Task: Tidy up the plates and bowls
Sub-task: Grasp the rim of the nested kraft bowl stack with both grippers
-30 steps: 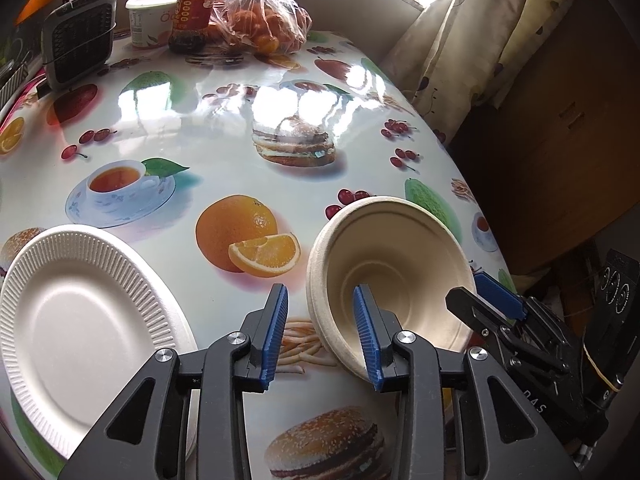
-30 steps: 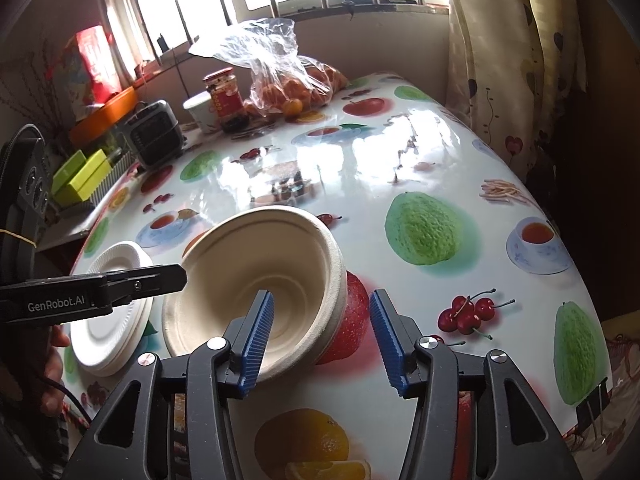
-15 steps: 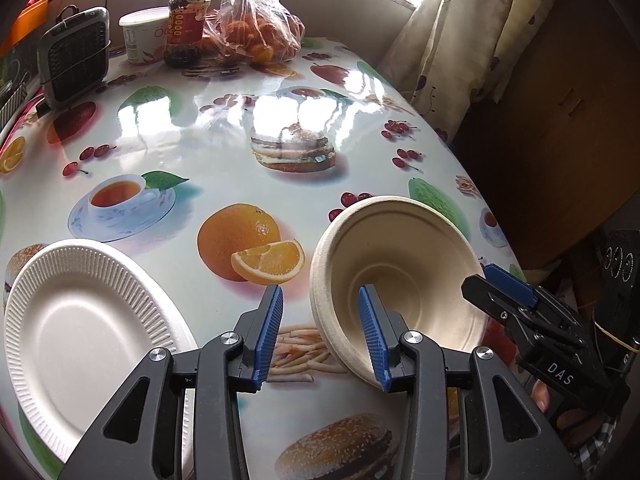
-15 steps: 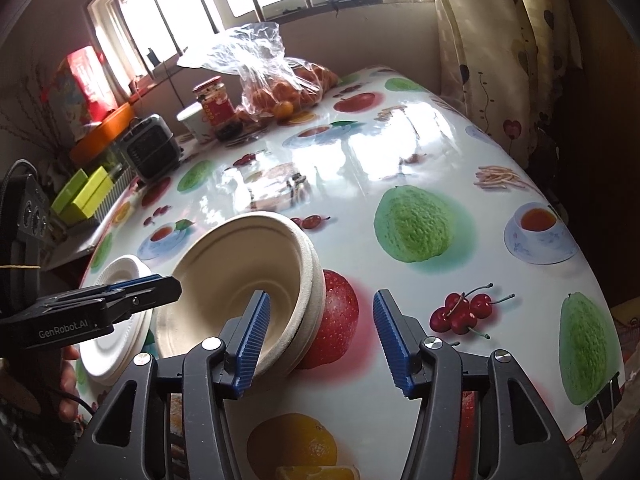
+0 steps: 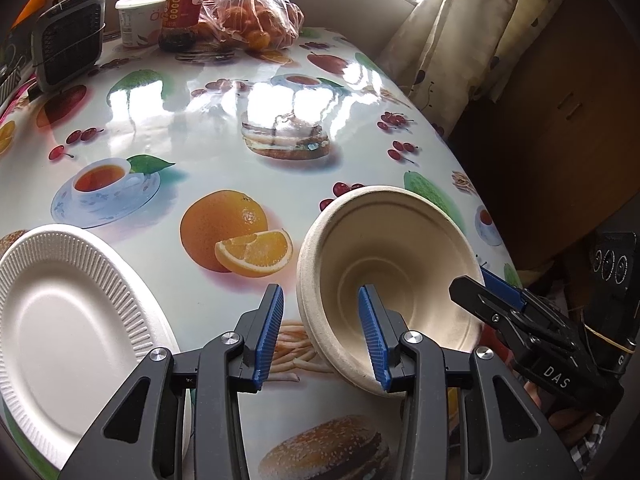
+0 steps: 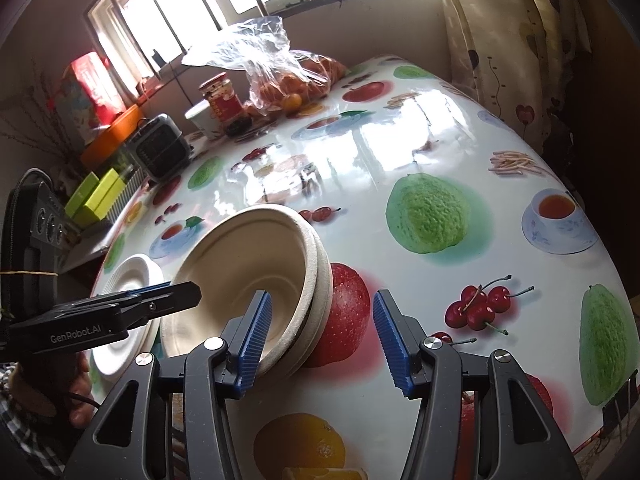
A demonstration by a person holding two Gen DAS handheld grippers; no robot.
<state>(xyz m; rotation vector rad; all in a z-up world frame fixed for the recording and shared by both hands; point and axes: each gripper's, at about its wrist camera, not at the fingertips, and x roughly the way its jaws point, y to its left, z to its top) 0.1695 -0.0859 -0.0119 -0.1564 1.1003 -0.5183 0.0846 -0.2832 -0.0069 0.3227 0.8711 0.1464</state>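
A stack of beige pulp bowls [image 5: 400, 248] stands tipped on its side on the fruit-print table [image 5: 200, 128], mouth toward the left camera. My left gripper [image 5: 324, 336] is open. Its right pad is inside the bowl and its left pad stands clear of the outer wall. My right gripper [image 6: 324, 344] is also open, with its left pad inside the same bowl stack [image 6: 248, 264] and its right pad well away from it. Both grippers straddle opposite sides of the rim. A white ribbed plate [image 5: 60, 320] lies flat at the table's near left.
At the far end stand a red-lidded jar [image 5: 184, 8], a white tub [image 5: 138, 16], a plastic bag of oranges [image 5: 252, 20] and a small black appliance [image 5: 68, 40]. A curtain [image 5: 460, 40] hangs past the right edge. A hand [image 6: 80, 396] holds the left gripper.
The bowl stack has tipped further onto its side, its mouth turning more toward the left gripper. Both grippers' jaws stand slightly wider. The right gripper has rolled a little.
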